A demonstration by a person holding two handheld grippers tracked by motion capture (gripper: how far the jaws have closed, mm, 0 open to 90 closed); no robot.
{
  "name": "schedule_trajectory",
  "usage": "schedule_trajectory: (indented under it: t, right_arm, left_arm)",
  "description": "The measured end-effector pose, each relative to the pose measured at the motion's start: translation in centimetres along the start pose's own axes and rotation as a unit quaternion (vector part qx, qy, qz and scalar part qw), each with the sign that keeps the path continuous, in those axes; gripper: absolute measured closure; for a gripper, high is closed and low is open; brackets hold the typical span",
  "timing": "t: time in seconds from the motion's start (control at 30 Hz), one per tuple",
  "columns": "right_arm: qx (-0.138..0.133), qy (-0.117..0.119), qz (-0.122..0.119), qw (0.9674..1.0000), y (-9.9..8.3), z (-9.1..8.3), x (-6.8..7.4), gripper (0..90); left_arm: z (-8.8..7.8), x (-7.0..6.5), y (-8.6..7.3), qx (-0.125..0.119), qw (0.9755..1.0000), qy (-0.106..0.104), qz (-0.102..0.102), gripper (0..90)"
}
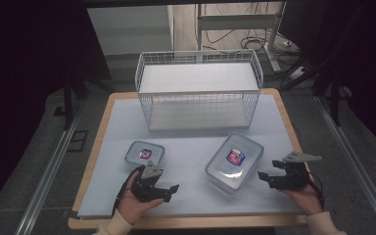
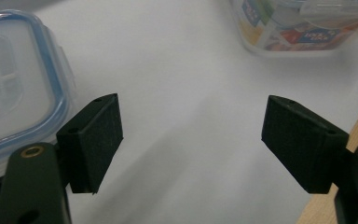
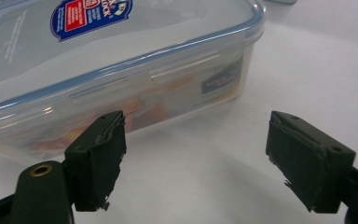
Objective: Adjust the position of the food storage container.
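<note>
Two clear lidded containers with blue seals lie on the white mat (image 1: 196,147): a small one (image 1: 145,152) at the left and a large one (image 1: 234,161) at the right, each with a red-and-blue label. My left gripper (image 1: 170,193) rests open just in front of the small container (image 2: 14,88), jaws pointing right, with the large container (image 2: 303,25) farther off. My right gripper (image 1: 268,170) stands open to the right of the large container (image 3: 121,60), jaws aimed at its side wall and a short gap away. In both gripper views, left (image 2: 193,140) and right (image 3: 196,158), nothing sits between the jaws.
A white wire basket (image 1: 199,90) with a shelf stands at the back centre of the mat. The wooden table edge (image 1: 95,152) frames the mat, and it shows at the lower right of the left gripper view (image 2: 356,133). Table legs and cables lie beyond on the floor.
</note>
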State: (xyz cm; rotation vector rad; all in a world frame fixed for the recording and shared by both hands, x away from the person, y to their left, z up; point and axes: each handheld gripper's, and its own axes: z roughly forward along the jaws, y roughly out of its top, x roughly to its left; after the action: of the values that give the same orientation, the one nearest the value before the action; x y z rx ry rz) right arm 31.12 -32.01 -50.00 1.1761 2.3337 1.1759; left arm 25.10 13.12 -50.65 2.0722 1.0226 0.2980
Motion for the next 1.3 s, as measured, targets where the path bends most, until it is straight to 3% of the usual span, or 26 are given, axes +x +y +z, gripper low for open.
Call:
schedule_trajectory:
  t: [0.2,0.33,0.47,0.5,0.53,0.63,0.67,0.7,0.77,0.8,0.83,0.87,1.0,1.17,1.3]
  right_arm:
    - [0.004,0.002,-0.008,1.0000,-0.1,0.1,0.1,18.9]
    - [0.006,0.002,-0.017,0.9998,-0.1,-0.2,0.2,21.2]
    - [0.013,0.020,-0.044,0.9987,0.6,-1.2,0.9,38.2]
    - [0.013,0.020,-0.044,0.9987,0.6,-1.2,0.9,38.2]
    - [0.022,0.038,-0.059,0.9973,0.5,-1.5,1.4,50.3]
    - [0.044,0.044,-0.091,0.9939,0.4,-1.6,2.2,66.7]
    - [0.044,0.044,-0.091,0.9939,0.4,-1.6,2.2,66.7]
    - [0.060,0.060,-0.123,0.9887,0.4,-1.5,2.9,78.1]
    - [0.069,0.073,-0.143,0.9845,0.3,-1.3,3.4,86.8]
    - [0.069,0.073,-0.143,0.9845,0.3,-1.3,3.4,86.8]
    - [0.077,0.095,-0.159,0.9797,0.1,-0.9,4.0,89.3]
    - [0.080,0.102,-0.162,0.9782,0.0,-0.7,4.2,89.4]
    - [0.093,0.138,-0.208,0.9639,-0.2,0.3,6.1,89.4]
    - [0.094,0.150,-0.229,0.9571,0.1,1.2,7.5,89.5]
    - [0.095,0.150,-0.230,0.9569,0.2,1.6,7.7,89.5]
  left_arm:
    - [-0.4,0.6,-0.1,-0.010,0.9996,0.001,-0.025,20.5]
    - [-0.6,0.8,-0.3,-0.011,0.9997,0.000,-0.022,20.5]
    - [-1.6,1.2,-1.0,-0.022,0.9989,0.011,-0.038,20.6]
    - [-1.6,1.2,-1.0,-0.022,0.9989,0.011,-0.038,20.7]
    - [-2.0,1.3,-1.2,-0.031,0.9986,0.015,-0.041,20.8]
    - [-2.1,1.4,-1.3,-0.032,0.9986,0.016,-0.040,20.8]
    - [-2.1,1.4,-1.3,-0.032,0.9986,0.016,-0.040,20.8]
    - [-1.9,1.5,-1.2,-0.028,0.9987,0.012,-0.041,20.7]
    - [-1.7,1.5,-1.2,-0.025,0.9988,0.009,-0.041,20.7]
    - [-1.7,1.5,-1.2,-0.025,0.9988,0.009,-0.041,20.7]
    - [-1.7,1.4,-1.2,-0.026,0.9989,0.007,-0.039,20.7]
    - [-1.7,1.4,-1.2,-0.025,0.9989,0.007,-0.039,20.7]
    - [-1.6,1.3,-1.1,-0.025,0.9989,0.005,-0.039,20.8]
    - [-1.6,1.2,-1.1,-0.024,0.9990,0.001,-0.038,20.7]
    - [-1.5,1.3,-1.1,-0.024,0.9989,-0.001,-0.039,20.8]
